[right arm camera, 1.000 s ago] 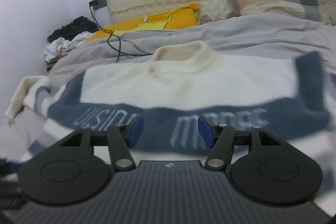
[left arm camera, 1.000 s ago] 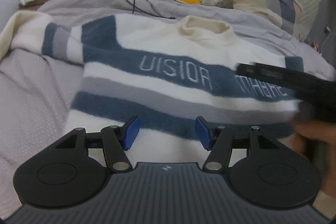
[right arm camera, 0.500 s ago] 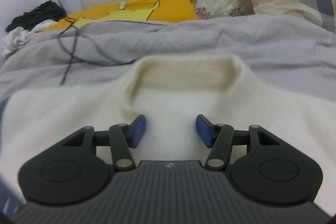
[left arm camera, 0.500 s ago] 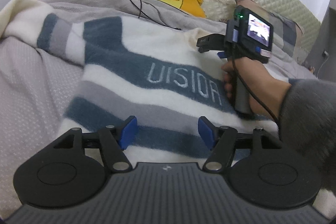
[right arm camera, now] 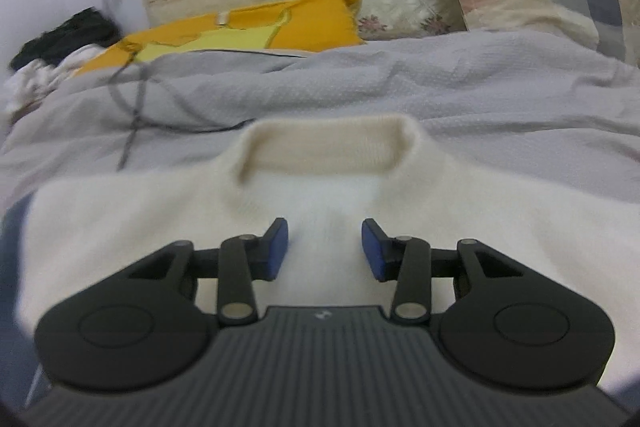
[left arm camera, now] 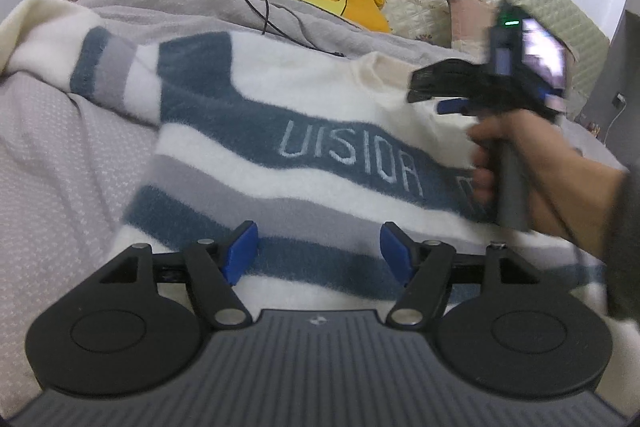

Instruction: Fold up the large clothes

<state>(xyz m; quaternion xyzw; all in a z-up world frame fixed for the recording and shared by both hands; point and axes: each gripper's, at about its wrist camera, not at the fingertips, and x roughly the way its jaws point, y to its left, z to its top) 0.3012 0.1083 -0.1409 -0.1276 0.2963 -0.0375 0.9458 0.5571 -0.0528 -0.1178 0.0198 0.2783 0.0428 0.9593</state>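
- Left wrist view: our left claw hangs low over the bottom stripes of the sweater, its blue pads spread wide with nothing between them. Compared with a second ago they stand a little further apart, and the view has barely shifted.
- The sweater lies flat, front up, on the grey bedspread, one sleeve trailing off to the left and the lettering across the chest readable.
- The big change in this view is the right hand. A second ago it was a dark blur at the right edge; now it holds its tool out over the upper chest, near the collar.
- Right wrist view: a second ago this camera looked across the whole chest and the blue lettered band. Now the cream collar fills the middle and the band is out of sight, so we have travelled up toward the neckline.
- Our right claw is closing. Cream knit lies in the gap below the pads, but they do not press on it yet.
- We judge that we are setting up the first fold: the right claw is about to pinch fabric just below the collar, while the left waits open near the hem.
- A yellow pillow and a black cable lie beyond the collar, clear of the sweater.
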